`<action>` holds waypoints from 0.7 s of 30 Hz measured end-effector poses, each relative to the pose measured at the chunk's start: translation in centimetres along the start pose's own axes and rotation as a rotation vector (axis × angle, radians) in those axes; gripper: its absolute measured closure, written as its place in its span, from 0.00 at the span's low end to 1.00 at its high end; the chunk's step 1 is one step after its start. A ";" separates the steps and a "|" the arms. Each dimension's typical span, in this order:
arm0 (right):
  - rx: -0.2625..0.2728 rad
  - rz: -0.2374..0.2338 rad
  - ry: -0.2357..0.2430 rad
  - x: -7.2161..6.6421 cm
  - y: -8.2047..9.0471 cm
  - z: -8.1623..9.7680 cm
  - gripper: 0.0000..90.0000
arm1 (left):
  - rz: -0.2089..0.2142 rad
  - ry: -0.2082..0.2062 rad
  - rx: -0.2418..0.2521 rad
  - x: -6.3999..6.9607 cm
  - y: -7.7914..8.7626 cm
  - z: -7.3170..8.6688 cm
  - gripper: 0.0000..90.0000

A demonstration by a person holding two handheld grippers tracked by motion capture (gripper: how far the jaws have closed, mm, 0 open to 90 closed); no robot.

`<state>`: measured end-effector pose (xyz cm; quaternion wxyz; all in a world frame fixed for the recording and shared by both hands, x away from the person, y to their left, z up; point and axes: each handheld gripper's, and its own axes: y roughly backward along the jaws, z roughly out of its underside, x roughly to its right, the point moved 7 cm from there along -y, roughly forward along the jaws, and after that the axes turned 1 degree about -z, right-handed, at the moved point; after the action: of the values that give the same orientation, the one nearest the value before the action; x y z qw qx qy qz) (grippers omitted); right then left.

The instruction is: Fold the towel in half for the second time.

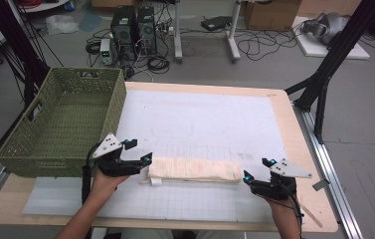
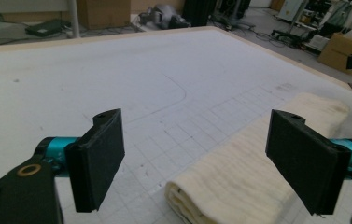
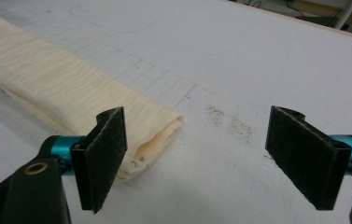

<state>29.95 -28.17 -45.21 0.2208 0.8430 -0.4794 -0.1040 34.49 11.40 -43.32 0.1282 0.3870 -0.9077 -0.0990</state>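
Two tools: both wide, nothing held
left tool (image 1: pixel 136 153): at towel's left end
right tool (image 1: pixel 256 169): off right end
folded towel (image 1: pixel 195 170): flat on counter (image 1: pixel 284 107) — near green basket (image 1: pixel 65 122)

Folded towel (image 1: pixel 195 170) on mat, left gripper (image 1: pixel 136 152), right gripper (image 1: pixel 255 170) at ends

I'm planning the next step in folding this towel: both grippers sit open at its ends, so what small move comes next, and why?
Probably bring the left gripper and right gripper back onto the ends of the folded towel: it lies flat in a long strip, ungripped, beside the green basket.
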 end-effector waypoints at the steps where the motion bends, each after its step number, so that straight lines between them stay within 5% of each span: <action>1: 0.001 0.004 -0.002 0.1 0.1 0.0 0.20 | 0.002 -0.004 0.003 0.0 0.1 0.0 0.20; 21: 0.022 0.068 -0.035 1.6 0.6 -0.2 0.13 | -0.004 -0.049 -0.033 0.0 0.2 0.4 0.23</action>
<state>30.42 -29.76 -44.74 0.2067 0.8267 -0.5124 -0.1061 34.26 11.60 -43.66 0.1121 0.3841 -0.9081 -0.1235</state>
